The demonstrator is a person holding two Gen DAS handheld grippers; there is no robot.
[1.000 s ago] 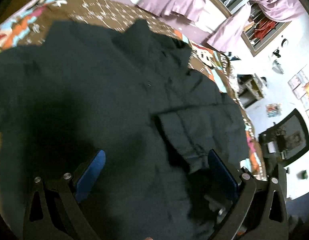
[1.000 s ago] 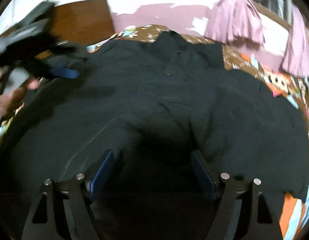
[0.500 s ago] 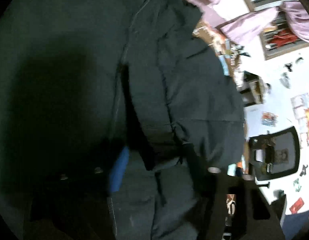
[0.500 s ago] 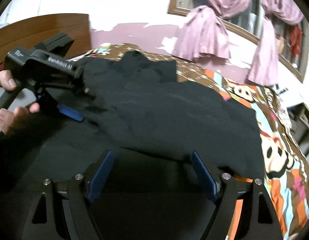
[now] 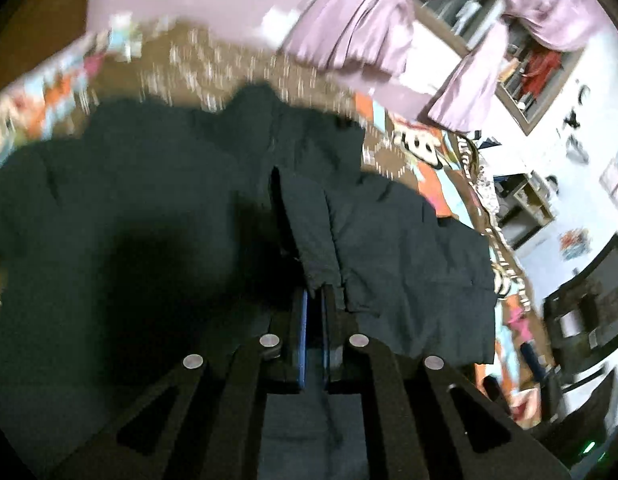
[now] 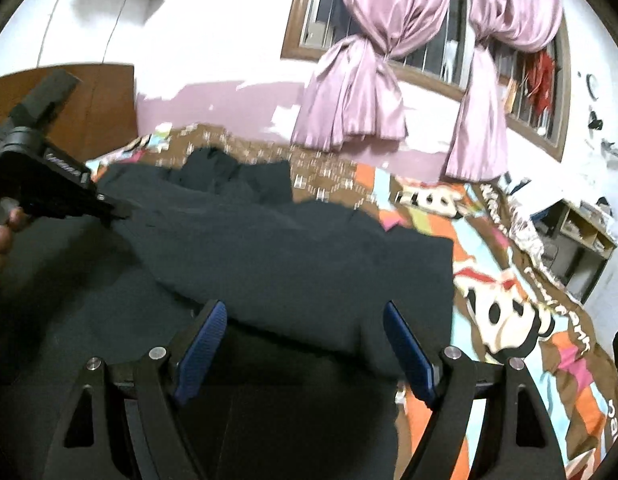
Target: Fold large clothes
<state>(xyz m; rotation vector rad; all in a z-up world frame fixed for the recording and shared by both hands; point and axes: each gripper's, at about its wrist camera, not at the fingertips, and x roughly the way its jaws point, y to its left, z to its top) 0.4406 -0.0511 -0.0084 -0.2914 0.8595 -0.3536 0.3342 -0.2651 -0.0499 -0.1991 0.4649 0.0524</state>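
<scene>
A large black shirt (image 5: 149, 240) lies spread on the bed, collar toward the far wall. My left gripper (image 5: 315, 300) is shut on the cuff end of its sleeve (image 5: 309, 232), which runs up from between the blue pads. In the right wrist view the shirt (image 6: 289, 248) fills the middle. There a hand holds the left gripper (image 6: 121, 212) at the left edge, over the cloth. My right gripper (image 6: 303, 308) hangs open above the shirt's near part, with nothing pinched between its fingers.
A brown, orange and blue cartoon bedspread (image 6: 489, 312) shows to the right of the shirt. Pink curtains (image 6: 361, 92) and a barred window stand behind the bed, a wooden headboard (image 6: 101, 100) at the left. A shelf unit (image 6: 581, 240) and a dark chair (image 5: 589, 312) stand at the right.
The left gripper went from wide open over the shirt to shut on the sleeve cuff, then lifted it. The right gripper rose and tipped up, staying open.
</scene>
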